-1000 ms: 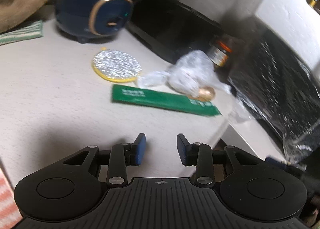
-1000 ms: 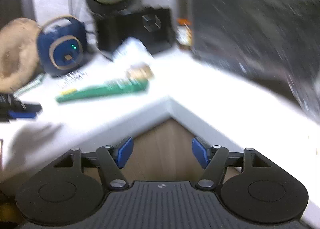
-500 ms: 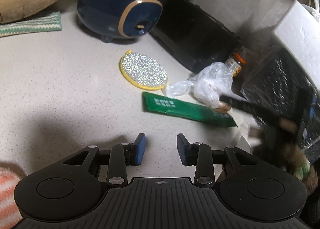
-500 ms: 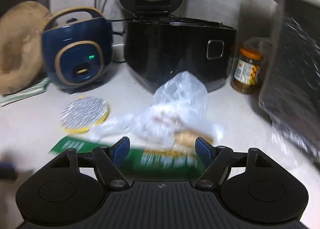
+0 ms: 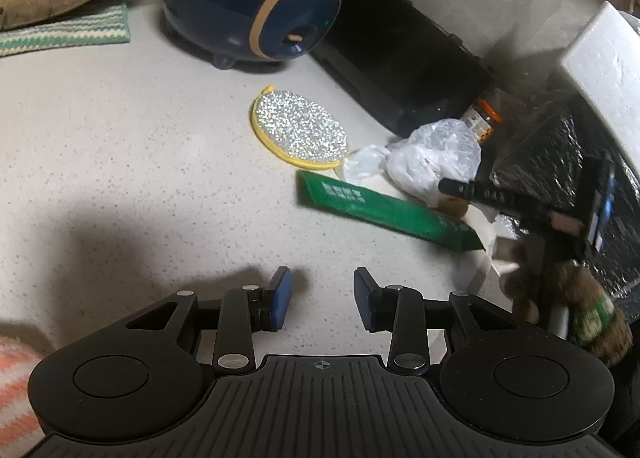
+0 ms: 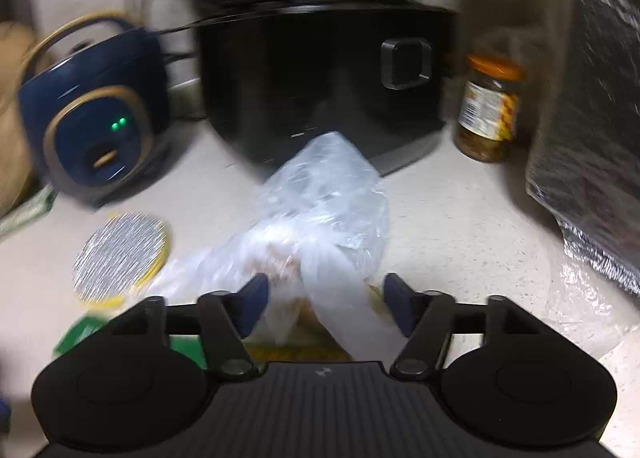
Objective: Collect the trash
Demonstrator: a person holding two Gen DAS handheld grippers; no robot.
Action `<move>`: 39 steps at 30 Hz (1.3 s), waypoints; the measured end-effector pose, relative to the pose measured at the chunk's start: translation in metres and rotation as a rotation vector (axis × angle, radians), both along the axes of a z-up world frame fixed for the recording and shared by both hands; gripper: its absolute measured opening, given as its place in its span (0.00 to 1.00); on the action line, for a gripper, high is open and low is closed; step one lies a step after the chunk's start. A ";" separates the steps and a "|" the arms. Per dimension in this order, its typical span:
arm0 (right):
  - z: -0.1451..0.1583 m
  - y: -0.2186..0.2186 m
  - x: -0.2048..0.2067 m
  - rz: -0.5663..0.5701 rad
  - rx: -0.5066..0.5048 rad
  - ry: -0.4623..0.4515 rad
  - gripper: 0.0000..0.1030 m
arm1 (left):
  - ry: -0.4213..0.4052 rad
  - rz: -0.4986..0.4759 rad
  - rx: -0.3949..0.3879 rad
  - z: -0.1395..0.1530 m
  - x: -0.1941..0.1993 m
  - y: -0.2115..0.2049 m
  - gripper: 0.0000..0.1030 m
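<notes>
A crumpled clear plastic bag (image 6: pixel 320 218) with brownish scraps inside lies on the speckled counter (image 5: pixel 120 138), in front of the black cooker. My right gripper (image 6: pixel 324 306) straddles the bag's near end, and its jaws are closing on it. The pads do not squeeze the bag; the left pad (image 6: pixel 252 304) is at its edge. A long green packet (image 5: pixel 384 210) lies beside the bag (image 5: pixel 432 154), partly under the right gripper. One right finger (image 5: pixel 472 190) reaches in over the bag. My left gripper (image 5: pixel 322 298) hovers open over bare counter, holding nothing.
A round silver scouring pad (image 5: pixel 300 130) with a yellow rim lies left of the bag. Behind stand a dark blue appliance (image 5: pixel 256 6), a black cooker (image 6: pixel 320 78) and an orange-lidded jar (image 6: pixel 488 110). A shiny black bag (image 6: pixel 592 138) fills the right side. A striped cloth (image 5: pixel 68 32) lies far left.
My right gripper swept in from beyond the counter's corner to the plastic bag, and its jaws have narrowed around it. The left gripper shifted slightly at first, then held still and open.
</notes>
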State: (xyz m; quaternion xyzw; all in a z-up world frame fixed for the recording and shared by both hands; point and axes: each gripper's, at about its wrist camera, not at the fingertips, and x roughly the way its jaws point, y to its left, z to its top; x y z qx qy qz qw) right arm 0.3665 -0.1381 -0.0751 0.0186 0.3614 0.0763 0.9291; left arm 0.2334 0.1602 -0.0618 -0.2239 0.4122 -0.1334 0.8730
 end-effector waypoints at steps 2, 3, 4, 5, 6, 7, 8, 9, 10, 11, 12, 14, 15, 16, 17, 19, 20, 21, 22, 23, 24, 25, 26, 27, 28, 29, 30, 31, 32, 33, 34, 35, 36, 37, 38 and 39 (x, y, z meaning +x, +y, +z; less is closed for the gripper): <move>0.001 0.007 -0.013 0.043 -0.005 0.000 0.54 | 0.004 -0.005 -0.008 -0.001 0.000 -0.004 0.37; 0.002 0.009 -0.019 0.055 0.001 0.001 0.54 | 0.006 -0.011 -0.011 -0.001 -0.001 -0.007 0.37; 0.003 0.009 -0.026 0.070 0.017 0.007 0.53 | 0.009 -0.017 -0.012 -0.001 -0.001 -0.010 0.37; 0.004 0.010 -0.030 0.093 0.048 0.021 0.50 | 0.011 -0.023 -0.012 -0.001 -0.001 -0.012 0.37; 0.004 0.011 -0.034 0.129 0.092 0.048 0.42 | 0.013 -0.028 -0.011 -0.001 -0.002 -0.015 0.37; 0.002 0.012 -0.039 0.171 0.141 0.085 0.41 | 0.013 -0.033 -0.009 -0.001 -0.002 -0.017 0.37; 0.001 0.015 -0.044 0.194 0.165 0.103 0.41 | 0.012 -0.037 -0.007 0.000 -0.003 -0.019 0.37; 0.001 0.018 -0.049 0.204 0.161 0.100 0.41 | 0.011 -0.038 -0.005 0.001 -0.004 -0.021 0.37; 0.000 0.022 -0.055 0.212 0.137 0.086 0.42 | 0.010 -0.038 -0.004 0.001 -0.005 -0.021 0.37; 0.000 0.026 -0.060 0.216 0.107 0.066 0.43 | 0.010 -0.036 -0.004 0.001 -0.005 -0.021 0.37; 0.000 0.030 -0.065 0.214 0.073 0.045 0.49 | 0.009 -0.033 -0.003 0.002 -0.006 -0.021 0.37; -0.002 0.033 -0.069 0.180 0.010 0.007 0.62 | 0.007 -0.027 -0.002 0.002 -0.008 -0.019 0.37; -0.003 0.033 -0.070 0.158 -0.009 -0.010 0.66 | 0.006 -0.022 -0.002 0.003 -0.009 -0.018 0.37; -0.005 0.030 -0.069 0.130 -0.024 -0.026 0.67 | 0.006 -0.017 -0.002 0.003 -0.009 -0.017 0.37; -0.008 0.026 -0.067 0.098 -0.034 -0.033 0.67 | 0.007 -0.013 -0.001 0.003 -0.010 -0.016 0.37; -0.013 0.014 -0.058 0.031 -0.023 -0.021 0.67 | 0.011 -0.002 -0.002 0.002 -0.012 -0.013 0.37; -0.017 0.007 -0.054 -0.001 -0.003 -0.004 0.67 | 0.014 0.004 -0.003 0.002 -0.012 -0.011 0.37; -0.019 0.000 -0.051 -0.023 0.024 0.013 0.67 | 0.016 0.010 -0.004 0.002 -0.012 -0.010 0.37; -0.021 -0.006 -0.050 -0.032 0.065 0.034 0.66 | 0.017 0.015 -0.005 0.001 -0.012 -0.009 0.37; -0.021 -0.011 -0.050 -0.028 0.107 0.050 0.66 | 0.020 0.019 -0.005 0.000 -0.012 -0.008 0.37; -0.021 -0.013 -0.051 -0.018 0.137 0.058 0.64 | 0.023 0.022 -0.006 0.000 -0.011 -0.008 0.37; -0.020 -0.012 -0.054 0.000 0.158 0.066 0.61 | 0.026 0.025 -0.008 -0.001 -0.009 -0.009 0.37; -0.019 -0.011 -0.058 0.020 0.175 0.073 0.58 | 0.029 0.025 -0.010 -0.002 -0.008 -0.009 0.37; -0.018 -0.007 -0.064 0.042 0.190 0.082 0.57 | 0.032 0.026 -0.012 -0.003 -0.008 -0.010 0.37; -0.018 -0.003 -0.069 0.066 0.207 0.093 0.57 | 0.037 0.027 -0.015 -0.004 -0.006 -0.010 0.37; -0.017 0.002 -0.073 0.082 0.219 0.099 0.57 | 0.045 0.031 -0.018 -0.006 -0.005 -0.011 0.37; -0.017 0.008 -0.077 0.099 0.230 0.106 0.57 | 0.051 0.036 -0.020 -0.008 -0.004 -0.011 0.37; -0.017 0.013 -0.082 0.117 0.240 0.113 0.57 | 0.058 0.042 -0.022 -0.009 -0.004 -0.011 0.37; -0.017 0.019 -0.088 0.135 0.249 0.119 0.57 | 0.065 0.050 -0.022 -0.011 -0.003 -0.011 0.37; -0.017 0.023 -0.093 0.152 0.256 0.123 0.57 | 0.069 0.055 -0.021 -0.012 -0.003 -0.010 0.37; -0.017 0.028 -0.098 0.170 0.264 0.129 0.57 | 0.074 0.059 -0.019 -0.013 -0.003 -0.009 0.37; -0.017 0.032 -0.102 0.187 0.272 0.135 0.57 | 0.079 0.062 -0.017 -0.014 -0.002 -0.009 0.37; -0.016 0.035 -0.108 0.201 0.278 0.139 0.57 | 0.082 0.064 -0.015 -0.015 -0.001 -0.008 0.37; -0.016 0.039 -0.112 0.214 0.281 0.141 0.57 | 0.085 0.065 -0.013 -0.016 0.001 -0.008 0.37; -0.015 0.042 -0.116 0.226 0.281 0.143 0.57 | 0.086 0.067 -0.012 -0.017 0.003 -0.008 0.37; -0.015 0.047 -0.118 0.235 0.282 0.146 0.57 | 0.083 0.068 -0.015 -0.018 0.005 -0.008 0.36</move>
